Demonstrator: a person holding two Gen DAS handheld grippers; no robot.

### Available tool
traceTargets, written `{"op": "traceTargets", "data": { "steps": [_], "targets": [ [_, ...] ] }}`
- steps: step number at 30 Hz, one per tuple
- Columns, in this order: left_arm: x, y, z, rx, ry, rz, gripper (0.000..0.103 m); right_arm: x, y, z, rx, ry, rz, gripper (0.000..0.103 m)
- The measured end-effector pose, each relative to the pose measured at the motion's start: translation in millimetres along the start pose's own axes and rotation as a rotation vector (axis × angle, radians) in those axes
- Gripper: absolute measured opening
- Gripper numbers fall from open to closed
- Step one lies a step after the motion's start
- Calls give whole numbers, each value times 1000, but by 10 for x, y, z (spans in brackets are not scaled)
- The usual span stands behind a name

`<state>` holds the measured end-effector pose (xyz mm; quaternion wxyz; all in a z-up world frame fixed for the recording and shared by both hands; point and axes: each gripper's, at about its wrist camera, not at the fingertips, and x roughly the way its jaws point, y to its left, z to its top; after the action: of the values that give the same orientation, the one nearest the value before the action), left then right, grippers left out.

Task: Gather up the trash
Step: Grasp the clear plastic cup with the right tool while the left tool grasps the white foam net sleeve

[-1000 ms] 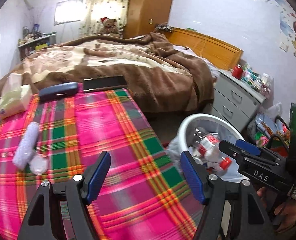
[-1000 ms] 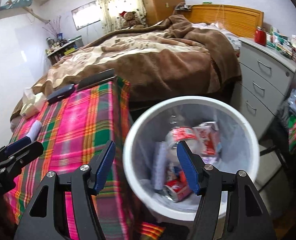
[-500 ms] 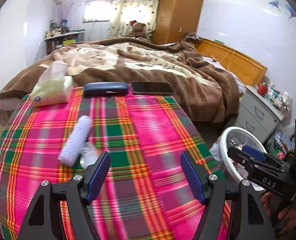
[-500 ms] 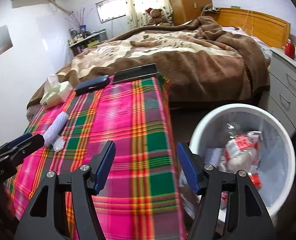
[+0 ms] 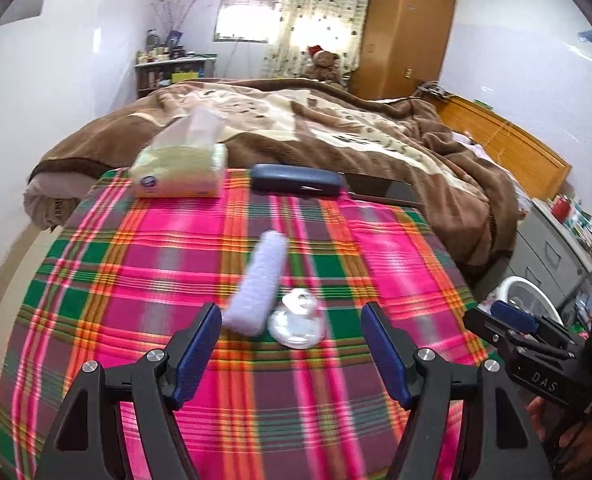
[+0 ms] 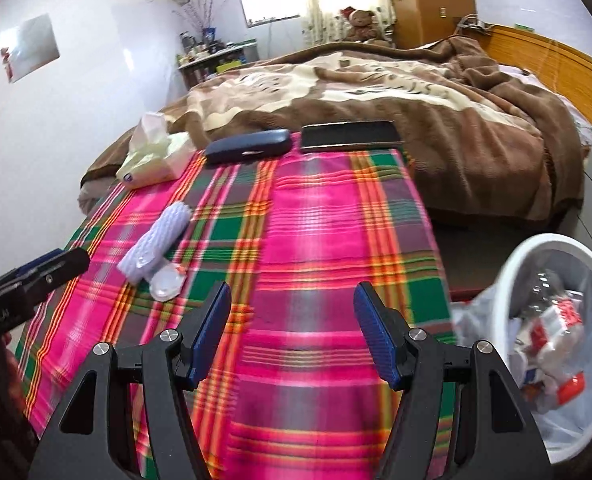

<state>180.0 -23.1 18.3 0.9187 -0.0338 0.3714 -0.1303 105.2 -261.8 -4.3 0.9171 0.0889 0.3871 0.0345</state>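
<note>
- While both grippers hang over the plaid-covered worktop [image 5: 144, 280], the left gripper [image 5: 288, 344] has its blue fingers [image 5: 198, 350] spread well apart with nothing between them.
- Just beyond those fingers, near the middle of the cloth, lies a white ribbed roll [image 5: 258, 282], lengthwise away from the camera and somewhat blurred.
- Touching the roll's near end on its right is a clear plastic lid [image 5: 296, 322], lying flat.
- With its fingers [image 6: 210, 332] also wide apart and holding nothing, the right gripper [image 6: 292, 332] points at bare cloth; the roll and lid lie off to its left.
- At the worktop's far edge sit a tissue pack [image 5: 178, 174], a dark blue case [image 5: 296, 181] and a black flat device [image 5: 383, 191], in a row from left to right.
- Off the worktop's right side, lower down, stands a white trash bin [image 6: 511, 276] lined with a clear bag, holding crushed bottles and wrappers.
- Behind the worktop is a bed [image 6: 415, 92] under a brown blanket.
</note>
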Motion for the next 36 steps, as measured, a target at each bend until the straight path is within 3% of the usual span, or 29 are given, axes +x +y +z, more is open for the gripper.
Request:
{"op": "traceTargets", "data": {
  "steps": [17,25,30,33,36],
  "targets": [
    [198,752,-3,-53,48,39,72,510,778,-1,-111,84,137,65],
    [286,934,26,-69,62,29,72,790,991,49,-165,107,117,65],
    [410,919,68,-63,80,-20,72,858,1002,87,-173,104,79,65],
    [499,886,107,-60,93,-32,72,884,990,90,-169,110,75,48],
    [577,848,155,-64,98,-56,72,917,968,82,-178,125,62,41]
  ]
}}
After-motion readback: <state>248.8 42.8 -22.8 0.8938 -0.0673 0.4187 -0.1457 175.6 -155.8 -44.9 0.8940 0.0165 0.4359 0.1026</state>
